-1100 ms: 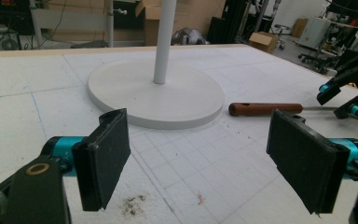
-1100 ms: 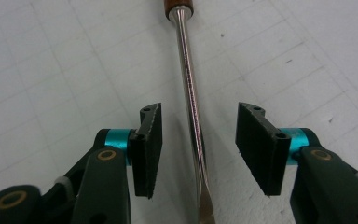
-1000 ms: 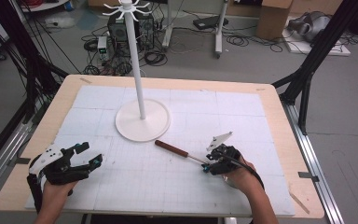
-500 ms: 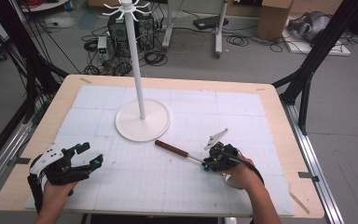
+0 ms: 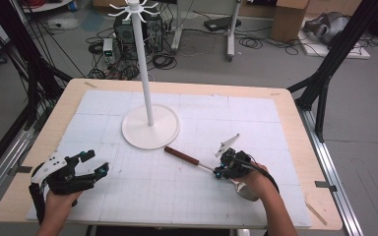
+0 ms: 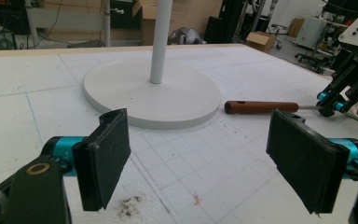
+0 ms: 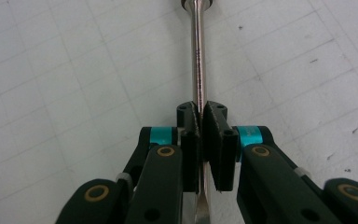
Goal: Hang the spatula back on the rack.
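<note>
Seemingly the main risk lies in how thin the grip is. From the high view, the right tongs (image 5: 220,170) have just been closing and now clamp the bare metal shaft of a wooden-handled tool (image 5: 181,156), which lies on the bench (image 5: 256,88) just beside the round base of a white stand (image 5: 150,126). The wooden handle points toward that base, so a lift could let the heavier handle droop and swing into it, by my judgement. The left tongs (image 5: 96,164) rest well apart at the near left, spread wide and empty. A white gridded mat (image 5: 103,103) covers the bench; beyond it the floor carries tangled cables, a cardboard box and dark frame legs.

In the left gripper view, the pads (image 6: 103,156) stand wide with nothing between them. The stand's base (image 6: 168,100) and the tool's handle (image 6: 260,107) lie ahead on the mat, the handle's end close to the base rim but apart from it.

In the right gripper view, the pads (image 7: 218,149) pinch the polished shaft (image 7: 197,56) on a narrow strip. Smooth round steel could roll or slide out, I would guess, if the hand tilts
</note>
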